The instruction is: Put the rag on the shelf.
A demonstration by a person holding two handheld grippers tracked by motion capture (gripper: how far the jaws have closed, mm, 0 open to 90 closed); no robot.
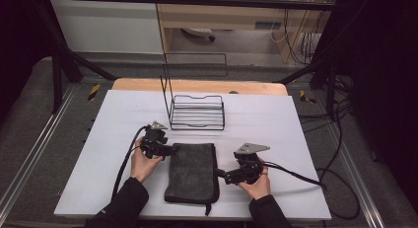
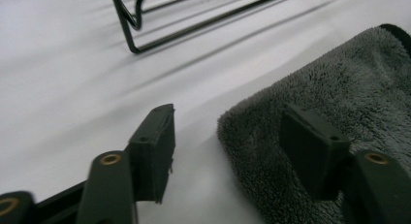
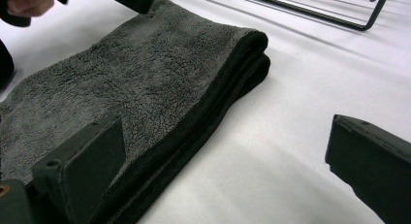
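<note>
A folded grey towel (image 1: 193, 171) lies at the tabletop's (image 1: 276, 124) six o'clock. The left hand-held gripper (image 1: 173, 150) straddles its eleven o'clock corner, unclenched; the right hand-held gripper (image 1: 220, 173), at three o'clock, gapes released.

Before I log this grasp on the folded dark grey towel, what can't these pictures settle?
- Left gripper view: the folded dark grey fleece towel runs off the right edge; whether the pads press it is unclear.
- Right gripper view: the black wire rack is cut by the top edge.
- High view: the towel's underside is hidden.
</note>
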